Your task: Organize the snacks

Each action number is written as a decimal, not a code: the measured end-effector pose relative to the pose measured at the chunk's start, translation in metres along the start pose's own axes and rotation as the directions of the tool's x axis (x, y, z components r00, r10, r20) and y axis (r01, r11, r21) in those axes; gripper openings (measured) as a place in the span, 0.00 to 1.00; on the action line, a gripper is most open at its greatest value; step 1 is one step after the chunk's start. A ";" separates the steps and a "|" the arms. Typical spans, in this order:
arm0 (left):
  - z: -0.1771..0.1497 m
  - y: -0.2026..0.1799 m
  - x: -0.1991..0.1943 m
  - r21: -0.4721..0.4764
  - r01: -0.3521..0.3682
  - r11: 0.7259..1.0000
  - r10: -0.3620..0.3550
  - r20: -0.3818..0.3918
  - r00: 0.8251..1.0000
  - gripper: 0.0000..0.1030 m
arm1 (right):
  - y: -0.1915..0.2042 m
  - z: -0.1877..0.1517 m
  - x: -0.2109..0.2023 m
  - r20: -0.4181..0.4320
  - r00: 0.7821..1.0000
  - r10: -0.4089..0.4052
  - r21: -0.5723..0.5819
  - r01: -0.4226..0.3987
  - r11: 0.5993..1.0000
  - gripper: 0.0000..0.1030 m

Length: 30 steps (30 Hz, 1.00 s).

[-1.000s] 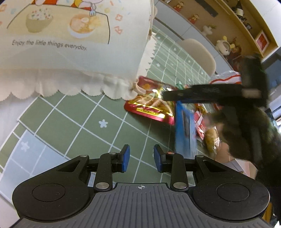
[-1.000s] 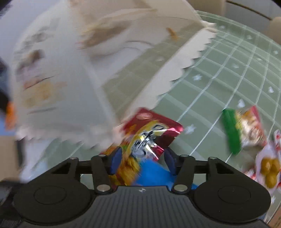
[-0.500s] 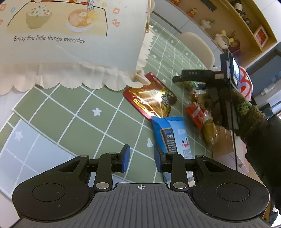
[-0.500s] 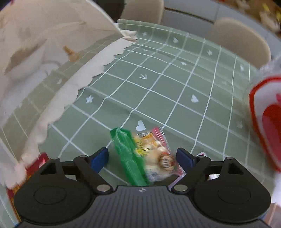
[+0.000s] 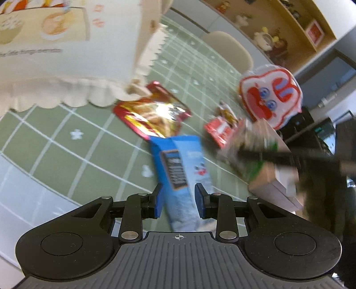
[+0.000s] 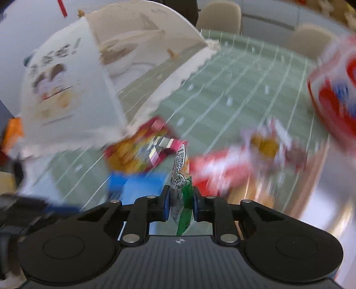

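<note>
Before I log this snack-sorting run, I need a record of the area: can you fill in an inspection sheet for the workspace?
Surface: green grid tablecloth with white hearts and flowers.
Job's things: blue packet lying flat; red foil packet beside it; green-edged packet lifted.
Clutter: printed mesh food cover; red-and-white character bag; more red wrappers, blurred.
Grippers: left gripper empty, jaws apart above the blue packet; right gripper shut on the green-edged packet.
Cables: nothing seen.
Surroundings: beige chairs; wooden shelf with figurines.
</note>
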State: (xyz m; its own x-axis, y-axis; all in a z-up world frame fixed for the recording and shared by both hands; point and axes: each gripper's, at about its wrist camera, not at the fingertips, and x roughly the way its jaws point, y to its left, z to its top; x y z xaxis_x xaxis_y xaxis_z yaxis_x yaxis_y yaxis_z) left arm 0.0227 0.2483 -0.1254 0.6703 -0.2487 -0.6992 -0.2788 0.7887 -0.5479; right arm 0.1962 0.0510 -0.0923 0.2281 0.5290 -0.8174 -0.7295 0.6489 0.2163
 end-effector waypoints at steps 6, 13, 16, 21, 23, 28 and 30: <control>-0.013 -0.020 0.008 0.019 -0.053 0.998 0.053 -0.003 0.999 0.32 | 0.001 -0.089 -0.027 -0.028 0.999 -0.033 0.079 0.035 0.996 0.26; -0.005 -0.008 0.012 -0.044 -0.095 0.995 0.096 0.034 0.995 0.32 | 0.000 -0.115 -0.050 0.084 0.990 -0.115 0.130 0.104 0.986 0.51; -0.003 0.001 0.017 -0.072 -0.087 0.994 0.088 0.019 0.996 0.32 | 0.014 -0.098 -0.040 0.131 0.986 -0.106 0.104 0.093 0.990 0.37; -0.003 0.015 0.033 -0.134 -0.025 0.991 0.024 -0.011 1.000 0.32 | 0.026 -0.073 0.010 0.078 0.994 -0.080 0.102 0.072 0.992 0.24; -0.003 0.014 0.040 -0.137 -0.006 0.991 0.005 -0.006 1.000 0.33 | 0.027 -0.074 0.026 0.044 0.995 -0.092 0.099 0.087 0.991 0.24; 0.001 -0.010 0.033 -0.110 0.073 0.991 -0.077 -0.034 0.996 0.33 | 0.021 -0.084 0.023 0.031 0.999 -0.019 0.138 0.014 0.990 0.23; 0.000 -0.031 0.024 -0.040 0.152 0.988 -0.154 -0.059 0.986 0.33 | 0.019 -0.092 0.017 0.023 0.999 0.023 0.150 -0.026 0.988 0.23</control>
State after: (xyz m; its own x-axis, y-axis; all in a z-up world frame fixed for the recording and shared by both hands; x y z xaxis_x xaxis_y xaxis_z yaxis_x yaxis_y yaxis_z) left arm 0.0471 0.2177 -0.1249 0.6638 -0.4000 -0.6320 -0.2012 0.7183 -0.6660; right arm 0.1268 0.0221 -0.1510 0.2264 0.5564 -0.7994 -0.6306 0.7093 0.3151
